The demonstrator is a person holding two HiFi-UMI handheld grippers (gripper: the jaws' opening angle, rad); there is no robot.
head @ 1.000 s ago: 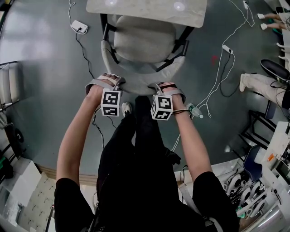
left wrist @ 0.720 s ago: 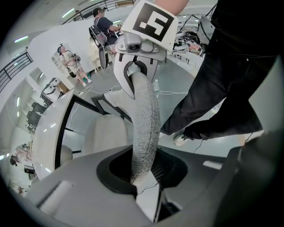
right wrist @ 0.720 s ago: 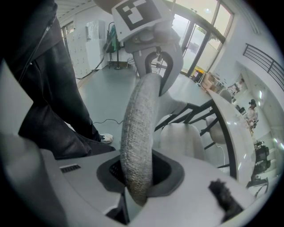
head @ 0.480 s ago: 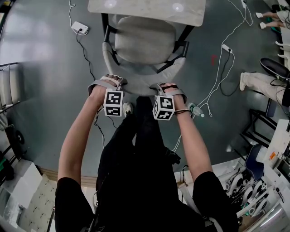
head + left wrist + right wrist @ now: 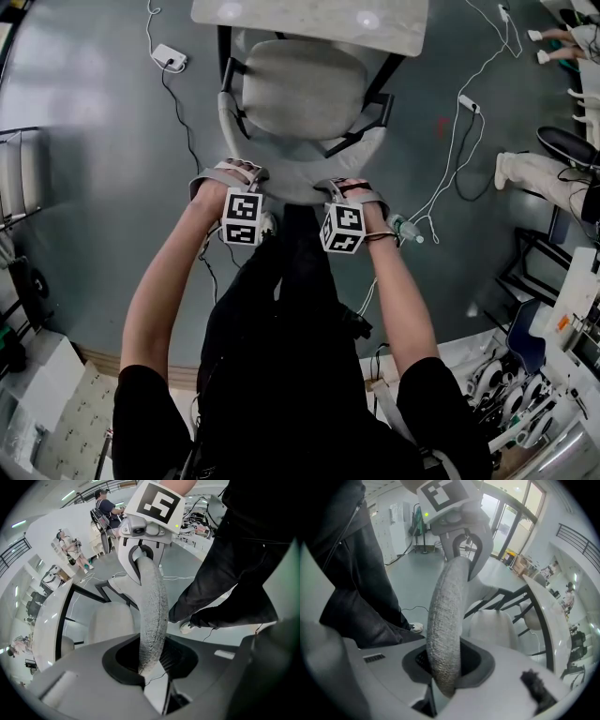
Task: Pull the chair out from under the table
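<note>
Left claw (image 5: 230, 172): found pinching the padded backrest rim (image 5: 152, 611) of the chair (image 5: 305, 164), with grey fabric wedged between jaws kept partly apart by its thickness. Right claw (image 5: 349, 189): found nipping the same rim, with a short stretch of rim left between the two holds. Saw both pointing steeply down onto it.

Compared with a second ago: no change in either grip. Noted both claws, and the rim with them, sitting slightly nearer the body in the head view, and the table (image 5: 309, 23) edge slightly farther ahead of the claws. Read as a small level draw backwards, both sides together.

Located the seat (image 5: 302, 89) ahead of and below the claws, far edge at or just under the table edge, black arm frames reaching under it. Located the legs (image 5: 281, 309) directly behind the claws, close to the rim.

Judged pull under way but early: chair mostly still at the table. Expect more backward travel, plus a step back for room. Watch white cables (image 5: 450, 169) on the floor out beyond the right claw; chair base not visible.
</note>
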